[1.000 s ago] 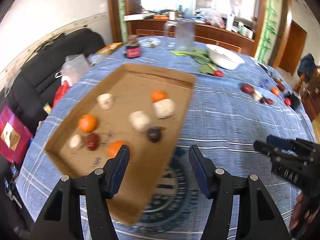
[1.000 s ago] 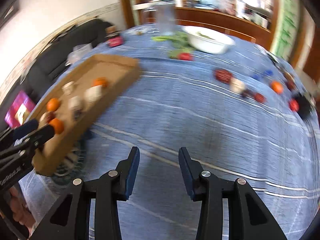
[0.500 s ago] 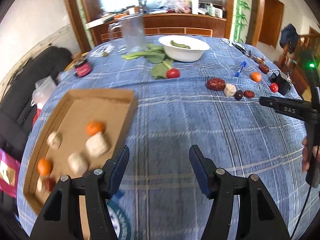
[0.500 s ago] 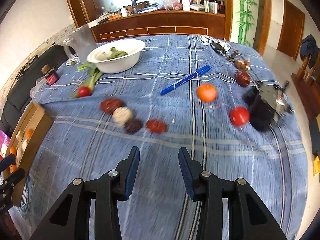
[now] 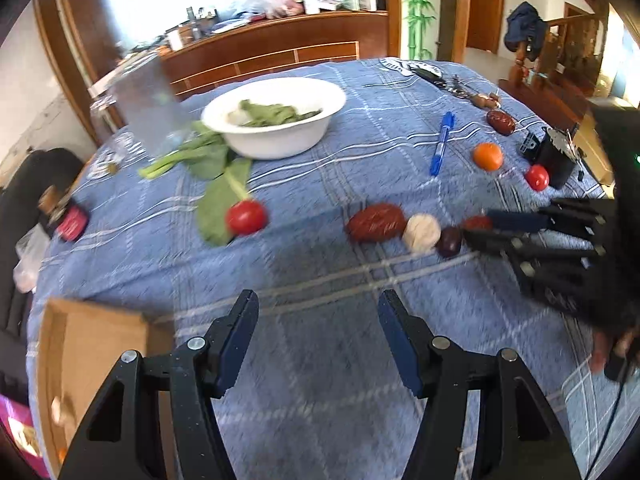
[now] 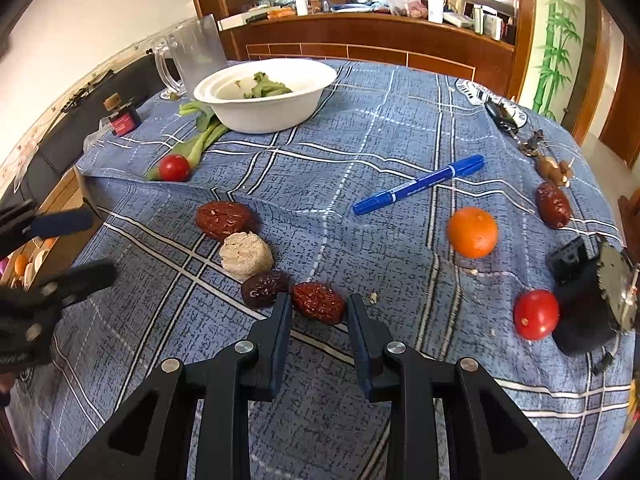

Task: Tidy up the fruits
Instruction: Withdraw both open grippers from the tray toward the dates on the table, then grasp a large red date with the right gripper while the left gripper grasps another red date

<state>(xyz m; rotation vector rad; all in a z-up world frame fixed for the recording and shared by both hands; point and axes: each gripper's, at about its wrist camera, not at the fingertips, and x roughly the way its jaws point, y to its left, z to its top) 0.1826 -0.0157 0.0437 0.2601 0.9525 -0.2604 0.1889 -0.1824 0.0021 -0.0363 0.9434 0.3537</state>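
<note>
My right gripper [image 6: 319, 308] is open, its fingertips on either side of a small red date [image 6: 318, 303] on the blue cloth. Beside it lie a dark date [image 6: 264, 289], a pale lump [image 6: 246, 255] and a large red date [image 6: 223, 219]. An orange [image 6: 472, 232], two red tomatoes [image 6: 536, 314] [image 6: 174, 167] and another date [image 6: 553, 204] lie around. My left gripper [image 5: 318, 312] is open and empty over bare cloth. The cardboard tray [image 5: 86, 344] sits at lower left. The right gripper also shows in the left wrist view [image 5: 480, 225] at the dates.
A white bowl of greens [image 6: 266, 92], loose leaves [image 6: 200, 136] and a clear jug [image 6: 192, 56] stand at the back. A blue marker [image 6: 418, 185] lies mid-table. A black device [image 6: 588, 304] sits at the right edge, keys [image 6: 508, 116] farther back. A small red-labelled jar [image 6: 122, 118] stands at the left.
Both grippers swung right, away from the tray toward the loose fruit. The right gripper came down close to the cloth, its fingers now straddling the small red date.
</note>
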